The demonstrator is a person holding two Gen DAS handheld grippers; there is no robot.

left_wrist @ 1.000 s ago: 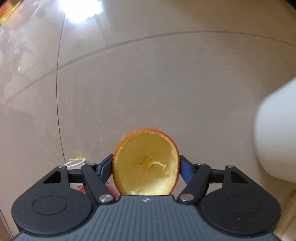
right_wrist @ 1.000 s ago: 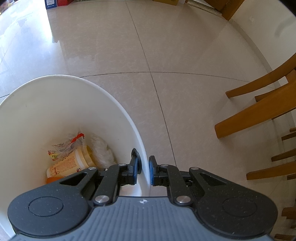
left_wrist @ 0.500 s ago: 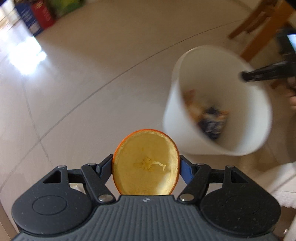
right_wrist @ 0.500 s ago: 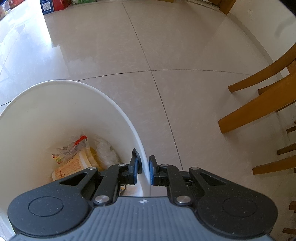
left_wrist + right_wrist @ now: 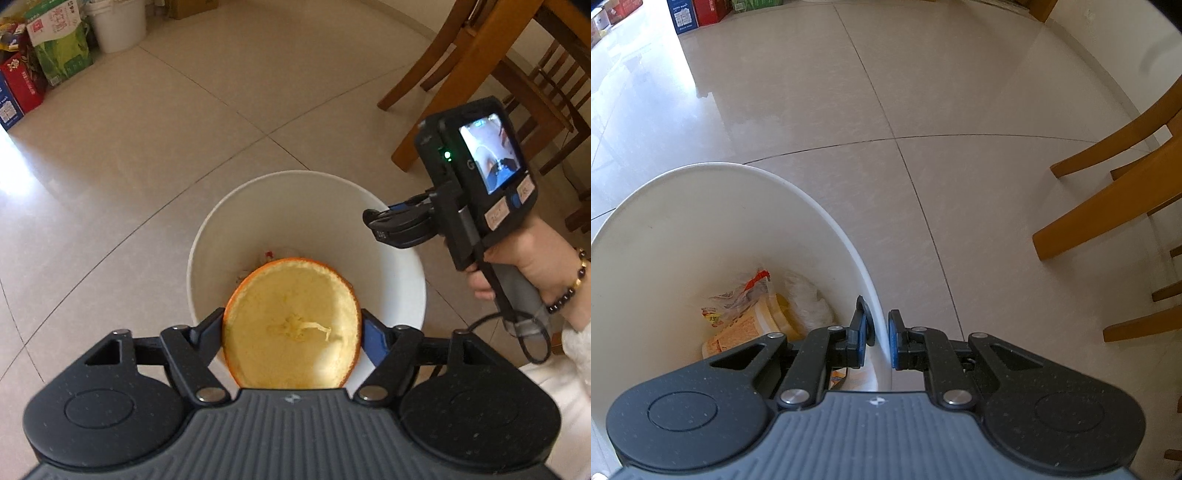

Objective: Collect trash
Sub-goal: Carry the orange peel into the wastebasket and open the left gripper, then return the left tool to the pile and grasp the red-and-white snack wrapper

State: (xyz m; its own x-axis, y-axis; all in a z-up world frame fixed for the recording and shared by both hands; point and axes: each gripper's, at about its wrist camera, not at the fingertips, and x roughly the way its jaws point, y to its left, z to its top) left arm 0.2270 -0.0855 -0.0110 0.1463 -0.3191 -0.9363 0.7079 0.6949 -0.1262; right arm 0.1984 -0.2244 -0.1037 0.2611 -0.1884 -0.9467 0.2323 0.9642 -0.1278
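Orange peel (image 5: 291, 325) clamped in left gripper (image 5: 291, 332); right gripper (image 5: 878, 339) pinches bin rim (image 5: 849, 243).

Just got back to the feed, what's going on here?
A person is collecting trash with two handheld grippers. The left gripper holds an orange peel half over the open white bin. The right gripper is clamped on the bin's rim, one of its fingers inside the wall. Wrappers and a cup lie at the bottom. The peel is not yet dropped.
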